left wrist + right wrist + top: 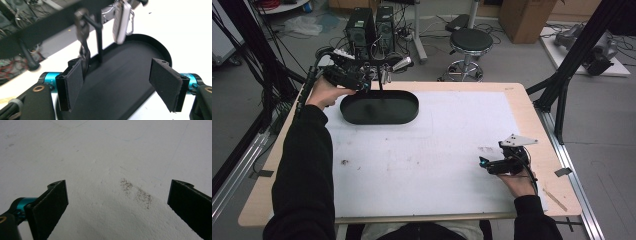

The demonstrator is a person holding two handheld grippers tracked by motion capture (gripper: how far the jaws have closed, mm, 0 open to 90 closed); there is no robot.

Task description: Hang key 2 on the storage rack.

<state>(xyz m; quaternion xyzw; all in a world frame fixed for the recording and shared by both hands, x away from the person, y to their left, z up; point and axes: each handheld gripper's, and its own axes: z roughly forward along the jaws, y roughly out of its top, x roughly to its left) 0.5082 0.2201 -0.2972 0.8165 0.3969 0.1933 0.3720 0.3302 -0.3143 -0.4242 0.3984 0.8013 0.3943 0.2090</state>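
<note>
Overhead, high view: left gripper (377,80) at the black oval tray (412,107) with its upright stand; right gripper (492,164) rests well apart on the white mat (437,150).

Left gripper view: jaws spread, nothing pinched; dark key fob (82,27) and silver key fob (121,21) hang from the stand's crossbar (62,17). Hanging looks done.

Right gripper view: jaws spread, empty, over bare mat.
</note>
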